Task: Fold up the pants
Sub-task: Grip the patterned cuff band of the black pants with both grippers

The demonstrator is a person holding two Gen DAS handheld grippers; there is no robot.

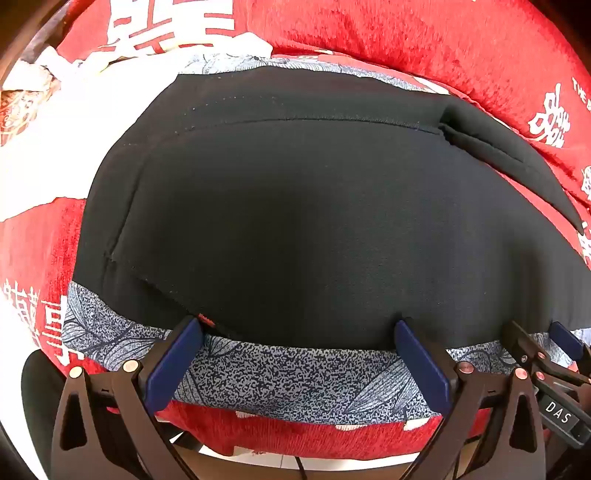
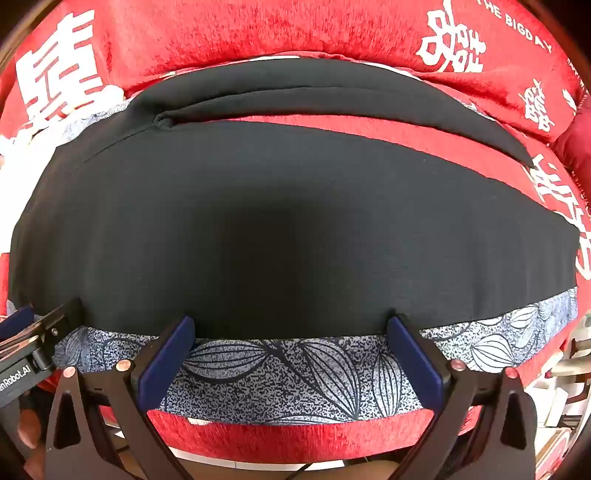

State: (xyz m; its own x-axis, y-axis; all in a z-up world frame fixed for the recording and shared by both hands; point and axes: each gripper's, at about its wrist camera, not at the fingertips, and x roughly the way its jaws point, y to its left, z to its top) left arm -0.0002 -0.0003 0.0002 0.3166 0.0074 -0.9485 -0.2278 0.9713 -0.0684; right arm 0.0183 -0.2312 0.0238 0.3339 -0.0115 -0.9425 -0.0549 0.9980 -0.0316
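Black pants (image 1: 295, 206) lie spread flat on a red bed cover, waist end toward the left in the left wrist view. In the right wrist view the pants (image 2: 280, 221) show two legs, the far leg (image 2: 332, 92) lying apart from the near one with red cover between them. My left gripper (image 1: 299, 332) stands open at the pants' near edge, its blue pads (image 1: 173, 362) wide apart with nothing between them. My right gripper (image 2: 291, 328) is likewise open at the near edge further along the leg. Each gripper shows at the side of the other's view.
Under the pants' near edge lies a blue-grey leaf-patterned cloth (image 2: 295, 373). The red cover (image 2: 258, 33) with white characters rises into a bolster behind. The bed's front edge (image 1: 295, 435) is just below the grippers, with floor beneath. White cloth (image 1: 40, 110) lies at far left.
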